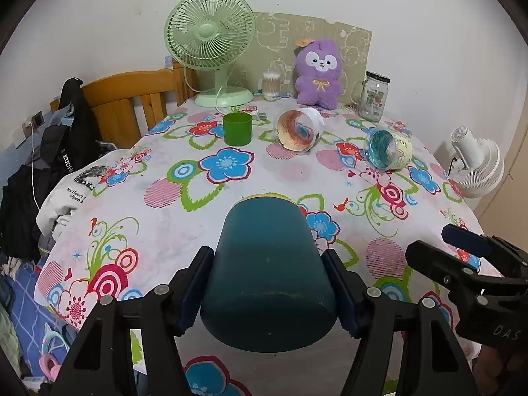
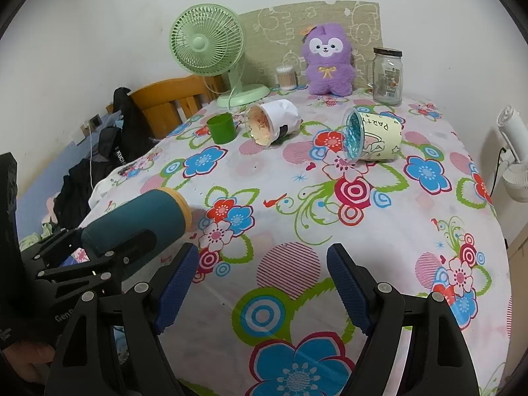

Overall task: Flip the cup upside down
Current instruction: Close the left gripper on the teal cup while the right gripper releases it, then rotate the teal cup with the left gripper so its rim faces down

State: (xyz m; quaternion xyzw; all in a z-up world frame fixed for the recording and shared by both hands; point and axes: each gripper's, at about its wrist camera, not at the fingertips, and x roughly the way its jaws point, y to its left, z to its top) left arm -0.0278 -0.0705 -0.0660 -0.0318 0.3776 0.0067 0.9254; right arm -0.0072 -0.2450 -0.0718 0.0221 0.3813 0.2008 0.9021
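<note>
**A:** Where is the cup?

**B:** The teal cup (image 1: 269, 283) is clamped between the pads of the left hand-held gripper (image 1: 268, 292), lying roughly level above the bench (image 1: 231, 191). Its long axis points away along the fingers, yellow rim farthest out.

**A:** And the other arm?

**B:** The right hand-held gripper (image 2: 262, 283) hovers just beside it, jaws apart and holding nothing.

**A:** Anything in the way?

**B:** A green cup (image 1: 237, 128) and two tipped cups (image 1: 300, 128) lie well beyond; the cloth below looks bare.
</note>
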